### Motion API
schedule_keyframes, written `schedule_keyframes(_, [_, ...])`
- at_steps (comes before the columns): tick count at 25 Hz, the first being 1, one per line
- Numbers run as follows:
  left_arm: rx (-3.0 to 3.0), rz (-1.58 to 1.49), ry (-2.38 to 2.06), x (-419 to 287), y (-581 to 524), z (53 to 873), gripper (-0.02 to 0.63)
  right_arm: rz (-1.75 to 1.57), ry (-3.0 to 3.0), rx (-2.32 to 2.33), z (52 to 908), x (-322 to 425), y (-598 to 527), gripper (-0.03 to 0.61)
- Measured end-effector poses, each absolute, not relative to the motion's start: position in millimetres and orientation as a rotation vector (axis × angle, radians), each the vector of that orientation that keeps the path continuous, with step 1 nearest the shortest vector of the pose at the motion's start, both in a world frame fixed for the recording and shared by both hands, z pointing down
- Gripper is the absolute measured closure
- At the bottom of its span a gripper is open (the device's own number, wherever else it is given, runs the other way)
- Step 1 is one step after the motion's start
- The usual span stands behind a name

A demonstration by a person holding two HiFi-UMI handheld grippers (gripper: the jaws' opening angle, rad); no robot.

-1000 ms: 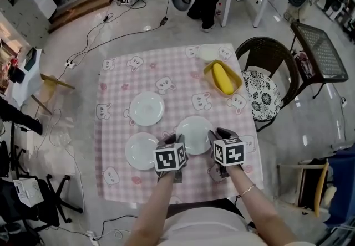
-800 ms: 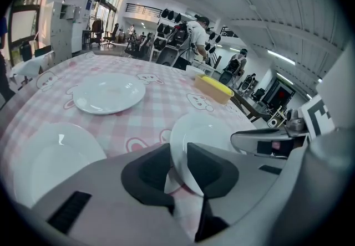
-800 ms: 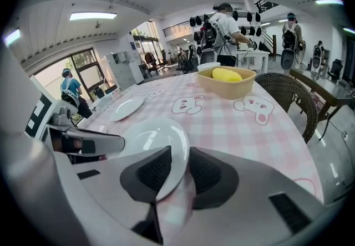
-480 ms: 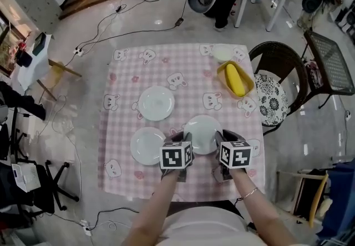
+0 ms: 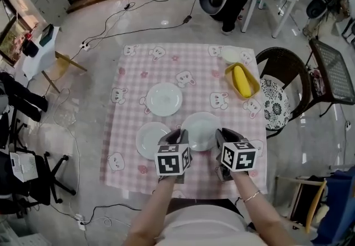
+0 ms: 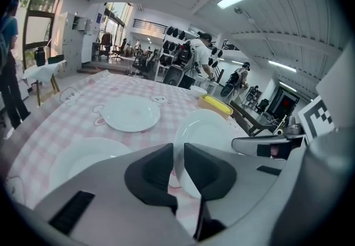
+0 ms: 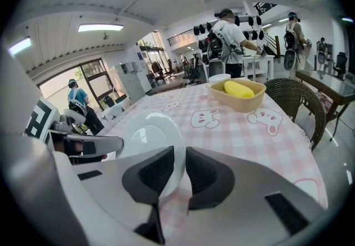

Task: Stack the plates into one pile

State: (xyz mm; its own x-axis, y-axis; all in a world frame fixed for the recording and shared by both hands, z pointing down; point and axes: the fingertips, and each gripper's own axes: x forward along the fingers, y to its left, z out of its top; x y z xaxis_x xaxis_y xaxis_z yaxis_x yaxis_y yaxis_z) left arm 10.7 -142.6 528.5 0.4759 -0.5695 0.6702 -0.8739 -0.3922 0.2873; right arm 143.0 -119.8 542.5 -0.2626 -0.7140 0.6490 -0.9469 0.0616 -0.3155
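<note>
- The left tongs (image 5: 178,138) have just been closing. They now pinch the left rim of the right plate (image 5: 201,129), and the rim runs between the dark pads (image 6: 151,175).
- The right tongs (image 5: 221,137) have also just been closing and grip the same plate's right rim between their pads (image 7: 206,175).
- The right plate is near the front edge of the desk (image 5: 188,67), between the two tongs. In both gripper views it looks tilted beside the flat plates.
- The left plate (image 5: 151,139) lies flat on the pink checked cloth, just beside the held one.
- The far plate (image 5: 164,99) lies flat, farther in and apart from both.
- A yellow tub (image 7: 237,103) and a white bowl (image 5: 231,54) stand at the far right corner.
</note>
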Motion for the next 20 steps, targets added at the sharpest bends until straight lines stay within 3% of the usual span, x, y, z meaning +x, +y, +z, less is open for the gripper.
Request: schedule_keyframes(20, [1.81, 0.448, -1.511, -189.9, -113.6, 526.5, 0.535, 0.898, -2.255, 1.199, 534.1, -56.8, -139.9, 0.517])
